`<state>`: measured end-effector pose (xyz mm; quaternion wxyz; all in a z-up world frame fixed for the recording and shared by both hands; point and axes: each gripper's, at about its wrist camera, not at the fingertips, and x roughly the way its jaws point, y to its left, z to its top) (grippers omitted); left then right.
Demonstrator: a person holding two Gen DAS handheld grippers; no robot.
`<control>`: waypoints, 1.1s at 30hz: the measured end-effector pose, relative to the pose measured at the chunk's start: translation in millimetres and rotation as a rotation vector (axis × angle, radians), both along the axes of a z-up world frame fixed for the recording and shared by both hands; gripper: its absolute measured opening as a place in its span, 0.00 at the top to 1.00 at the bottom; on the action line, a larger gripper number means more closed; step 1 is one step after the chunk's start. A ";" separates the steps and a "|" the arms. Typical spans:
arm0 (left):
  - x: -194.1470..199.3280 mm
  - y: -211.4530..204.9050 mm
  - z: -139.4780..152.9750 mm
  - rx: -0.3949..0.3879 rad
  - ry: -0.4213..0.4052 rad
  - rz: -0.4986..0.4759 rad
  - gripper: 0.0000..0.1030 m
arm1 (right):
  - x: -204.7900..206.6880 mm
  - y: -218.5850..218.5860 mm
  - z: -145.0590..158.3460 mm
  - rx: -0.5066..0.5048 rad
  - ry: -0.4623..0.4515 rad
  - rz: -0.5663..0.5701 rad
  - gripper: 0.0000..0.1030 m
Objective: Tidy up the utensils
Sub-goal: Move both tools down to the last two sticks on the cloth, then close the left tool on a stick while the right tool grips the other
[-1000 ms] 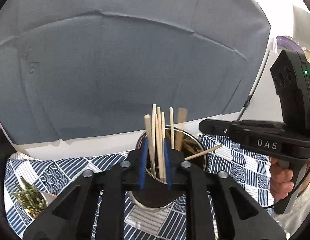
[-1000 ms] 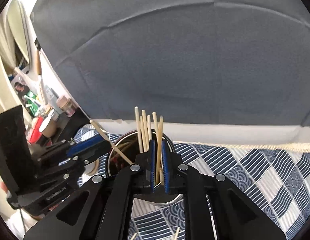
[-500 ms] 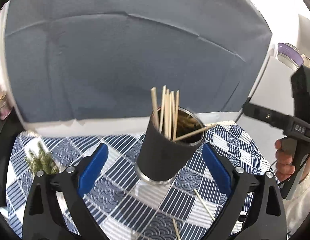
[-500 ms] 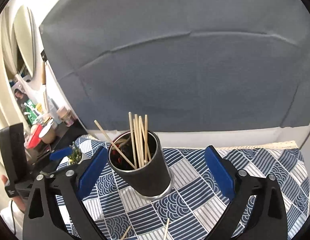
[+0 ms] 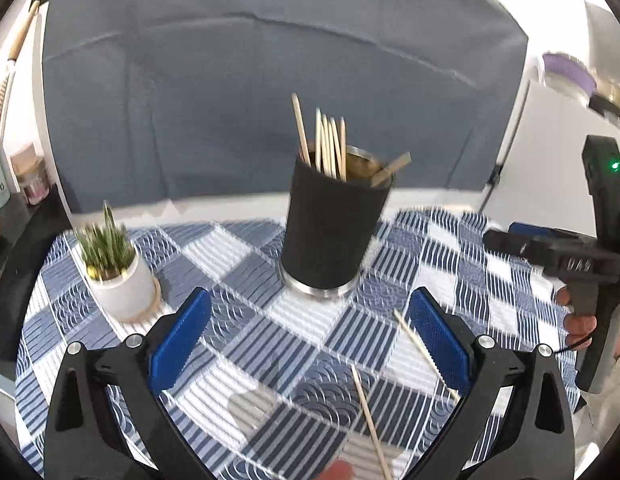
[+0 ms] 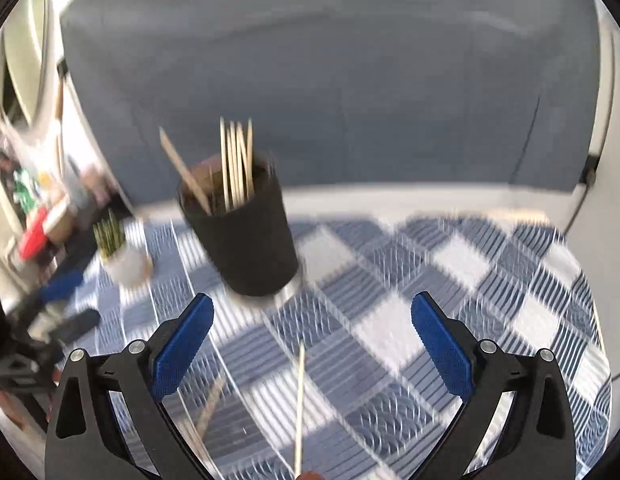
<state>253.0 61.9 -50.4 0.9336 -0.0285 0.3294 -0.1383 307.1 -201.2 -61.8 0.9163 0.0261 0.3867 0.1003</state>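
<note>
Both jaws spread, empty; loose chopstick (image 6: pixel 300 400) lying lengthwise between right gripper (image 6: pixel 311 340) jaws, cup (image 6: pixel 240 236) beyond; left gripper (image 5: pixel 308 340) similar.

Potted plant (image 5: pixel 114 268); checked tablecloth (image 5: pixel 238 264)

left gripper (image 5: pixel 310 344): black angular arms, ribbed blue pads (image 5: pixel 180 342), silver screws
right gripper (image 6: pixel 311 344): same black frame, blue pads (image 6: pixel 439 350); handle with white lettering, green light
hand (image 5: pixel 581 322): bare skin

Blue-white patterned tablecloth (image 5: pixel 246 256), black cup (image 5: pixel 329 220), potted plant (image 5: pixel 118 276), two loose chopsticks (image 5: pixel 423 352)
</note>
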 end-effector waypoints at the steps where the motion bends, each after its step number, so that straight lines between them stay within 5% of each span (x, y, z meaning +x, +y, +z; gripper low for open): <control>1: -3.3 -3.6 -8.8 -0.001 0.023 -0.004 0.06 | -3.8 -0.6 -11.6 0.002 0.028 0.006 0.08; 15: -16.5 -42.0 -107.4 0.113 0.352 -0.093 0.06 | -11.9 6.4 -127.9 -0.057 0.392 0.012 0.08; 18: -16.9 -49.0 -119.2 0.122 0.399 -0.099 0.06 | -10.1 4.9 -136.0 -0.083 0.405 0.004 0.07; 23: -15.4 -66.5 -125.8 0.275 0.388 -0.103 0.05 | -12.1 15.1 -141.8 -0.193 0.401 0.036 0.07; 33: -9.1 -67.1 -123.9 0.265 0.408 -0.018 0.04 | -6.9 11.7 -140.4 -0.184 0.421 0.035 0.06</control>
